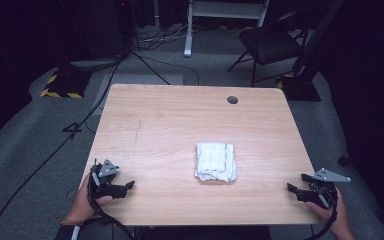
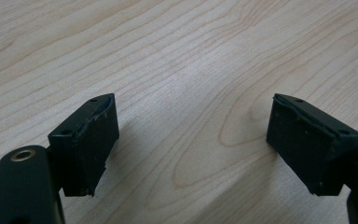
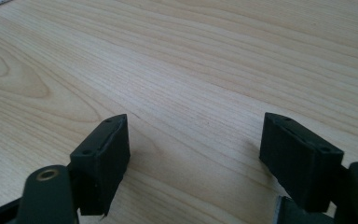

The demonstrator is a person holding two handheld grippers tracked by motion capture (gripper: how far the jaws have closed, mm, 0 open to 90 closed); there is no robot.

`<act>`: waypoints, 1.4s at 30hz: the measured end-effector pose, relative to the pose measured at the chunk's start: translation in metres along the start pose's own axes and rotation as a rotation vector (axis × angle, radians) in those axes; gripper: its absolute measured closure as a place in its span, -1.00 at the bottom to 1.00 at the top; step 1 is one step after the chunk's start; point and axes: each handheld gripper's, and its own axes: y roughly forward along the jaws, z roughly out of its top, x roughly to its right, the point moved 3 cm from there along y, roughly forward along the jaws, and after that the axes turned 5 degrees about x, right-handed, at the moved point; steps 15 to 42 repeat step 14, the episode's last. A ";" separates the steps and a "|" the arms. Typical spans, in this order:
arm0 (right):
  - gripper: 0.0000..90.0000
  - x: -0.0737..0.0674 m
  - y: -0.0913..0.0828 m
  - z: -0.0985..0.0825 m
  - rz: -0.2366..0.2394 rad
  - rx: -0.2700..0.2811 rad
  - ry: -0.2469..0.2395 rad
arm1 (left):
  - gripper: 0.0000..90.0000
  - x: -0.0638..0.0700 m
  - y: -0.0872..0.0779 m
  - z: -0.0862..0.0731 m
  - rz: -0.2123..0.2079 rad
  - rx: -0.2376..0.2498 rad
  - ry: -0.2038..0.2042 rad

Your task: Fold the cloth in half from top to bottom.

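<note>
A folded white cloth lies mid-table, well apart from both wide-open, empty grippers: the left gripper and right gripper. A shallow pinch could catch only the top layer, so the fold would spill open

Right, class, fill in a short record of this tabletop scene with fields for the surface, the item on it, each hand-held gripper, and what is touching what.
surface: light wooden table, round cable hole near its far edge
item: folded white cloth, lying flat right of centre
left hand-held gripper: near left corner, jaws open, holding nothing
right hand-held gripper: near right corner, jaws open, holding nothing
contact: neither gripper touches the cloth
beyond table: folding chair on grey floor
</note>
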 end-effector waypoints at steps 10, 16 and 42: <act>-0.46 0.000 0.000 0.000 0.000 0.000 0.000 | -0.62 0.000 0.000 0.000 0.001 -0.001 0.004; -0.46 0.000 0.000 0.000 0.000 0.000 0.000 | -0.63 0.000 0.000 0.000 0.002 -0.001 0.004; -0.46 0.000 0.000 0.000 0.000 0.000 0.000 | -0.63 0.000 0.000 0.000 0.002 -0.001 0.004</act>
